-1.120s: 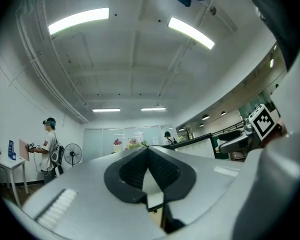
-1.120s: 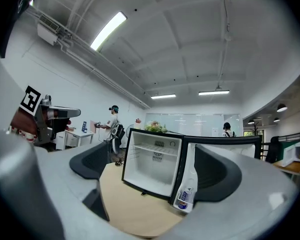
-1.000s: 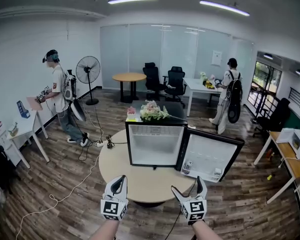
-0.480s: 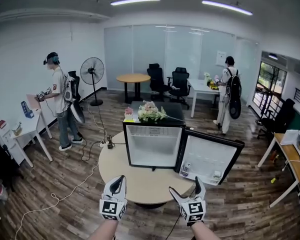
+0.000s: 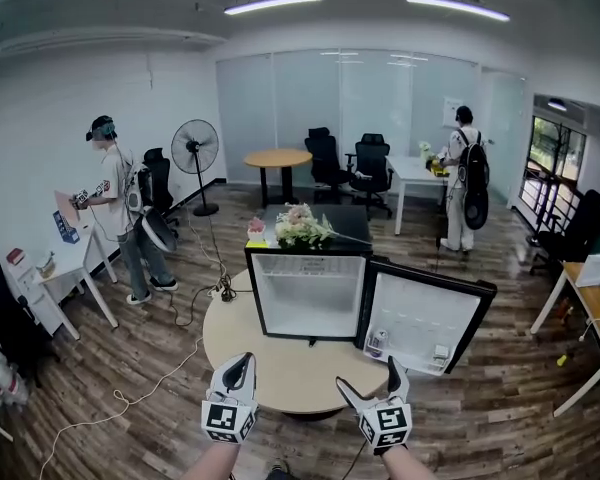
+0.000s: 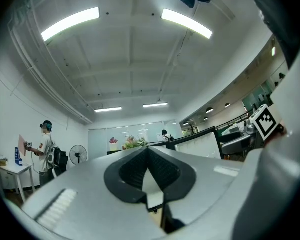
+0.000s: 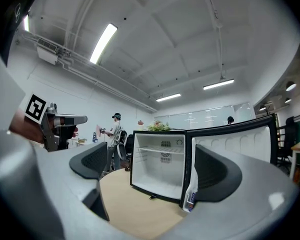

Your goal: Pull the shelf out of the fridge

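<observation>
**A:** Where is the shelf sitting?

**B:** The shelf [image 7: 162, 150] is lying across the upper part of the fridge [image 5: 310, 288], which is standing toward the far edge of the round table [image 5: 280, 373]. Its door [image 5: 420, 313] is hanging open to the right.

**A:** What are the hand-held grippers doing?

**B:** Both are hovering over the table's near edge, well apart from the fridge. The left hand-held gripper [image 5: 238, 363] is pressing its jaws together on nothing. The right hand-held gripper [image 5: 370, 376] is holding its jaws spread wide, empty.
</observation>
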